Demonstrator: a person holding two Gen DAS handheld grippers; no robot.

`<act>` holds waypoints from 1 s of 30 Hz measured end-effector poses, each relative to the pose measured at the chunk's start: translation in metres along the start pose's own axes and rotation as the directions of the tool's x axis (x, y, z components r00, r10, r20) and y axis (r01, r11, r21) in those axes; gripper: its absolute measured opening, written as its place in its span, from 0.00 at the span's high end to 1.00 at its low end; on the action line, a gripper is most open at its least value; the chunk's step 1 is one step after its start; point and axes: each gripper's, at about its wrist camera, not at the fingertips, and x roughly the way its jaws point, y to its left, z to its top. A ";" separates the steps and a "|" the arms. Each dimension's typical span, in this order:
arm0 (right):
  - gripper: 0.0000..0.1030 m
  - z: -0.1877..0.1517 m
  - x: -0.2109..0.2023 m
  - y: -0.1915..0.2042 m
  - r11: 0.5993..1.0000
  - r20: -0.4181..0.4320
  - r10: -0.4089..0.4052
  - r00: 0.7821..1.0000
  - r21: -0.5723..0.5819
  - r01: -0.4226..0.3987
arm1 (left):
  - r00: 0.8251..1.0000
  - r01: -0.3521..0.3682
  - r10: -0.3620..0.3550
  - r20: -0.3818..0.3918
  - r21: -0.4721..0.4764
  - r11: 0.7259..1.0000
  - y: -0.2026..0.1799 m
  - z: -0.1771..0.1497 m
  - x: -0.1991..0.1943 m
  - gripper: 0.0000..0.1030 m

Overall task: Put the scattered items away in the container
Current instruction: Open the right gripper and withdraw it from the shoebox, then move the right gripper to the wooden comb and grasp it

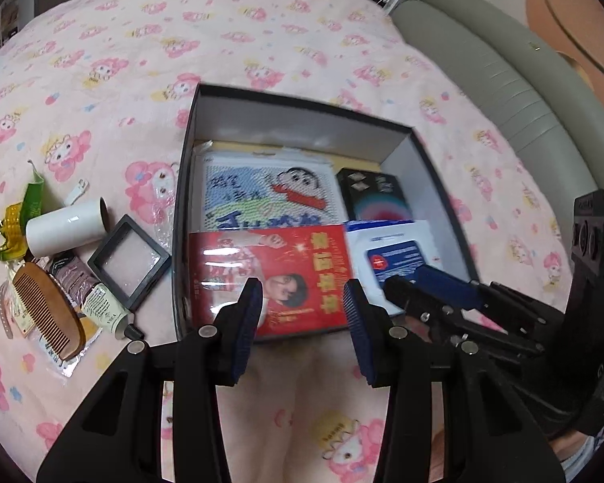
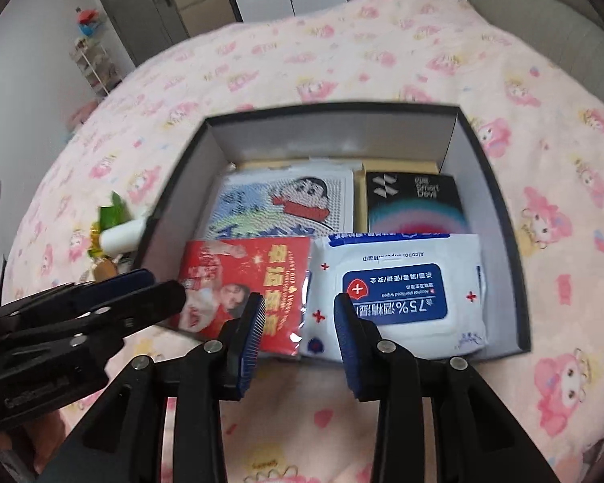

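Left wrist view: your left claw (image 1: 302, 314) is spread wide, nothing between the pads, hovering over the near edge of the black box (image 1: 205, 96). The box sits on a bed under a pink cartoon-print blanket (image 1: 121, 60). Inside the box: a red packet (image 1: 278, 269) at near left, a white-blue wipes pack (image 1: 394, 241) at near right, a cartoon bead-art sheet (image 1: 261, 193) behind the packet, a dark box with a rainbow print (image 1: 374, 197) at far right. Your right claw (image 1: 431, 285) reaches in from the right over the wipes pack; from here you cannot tell whether it is gaping or closed. Loose items still lie on the blanket left of the box: a white tube (image 1: 66, 225), a black square frame case (image 1: 129, 261), a wooden comb (image 1: 48, 310), a cream tube with a black cap (image 1: 108, 314), green and gold wrappers (image 1: 24, 213). A grey padded headboard (image 1: 503, 76) runs along the right.

Right wrist view: your right claw (image 2: 300, 330) is wide apart, empty, above the seam between red packet (image 2: 237, 281) and wipes pack (image 2: 398, 294). Your left claw (image 2: 157, 281) comes in from the left, over the box's near-left corner. Room behind the bed: grey wardrobe (image 2: 137, 8), white wall (image 2: 32, 80), a small rack (image 2: 92, 60) with clutter.
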 end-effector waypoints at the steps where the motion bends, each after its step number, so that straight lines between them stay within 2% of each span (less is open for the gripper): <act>1: 0.69 0.000 -0.003 0.004 1.000 0.007 0.008 1.000 -0.002 -0.008 | 1.000 -0.002 0.002 0.011 0.009 1.000 -0.004 -0.002 -0.006 0.59; 9: 0.69 -0.012 -0.041 0.021 0.999 0.072 0.036 0.997 -0.023 -0.034 | 0.996 -0.043 0.036 0.082 0.090 0.995 -0.022 -0.017 -0.049 0.59; 18: 0.69 -0.041 -0.055 0.050 0.995 0.083 0.062 0.995 -0.083 -0.055 | 0.997 -0.039 0.031 0.075 0.103 0.994 -0.011 -0.052 -0.076 0.59; 25: 0.69 -0.055 -0.046 0.083 0.982 0.053 0.106 0.993 -0.162 -0.097 | 0.995 -0.053 0.049 0.082 0.038 0.998 0.020 -0.078 -0.089 0.59; 30: 0.69 -0.056 -0.030 0.117 0.960 0.008 0.153 0.988 -0.239 -0.147 | 0.991 -0.072 0.078 0.104 -0.056 0.996 0.059 -0.095 -0.100 0.59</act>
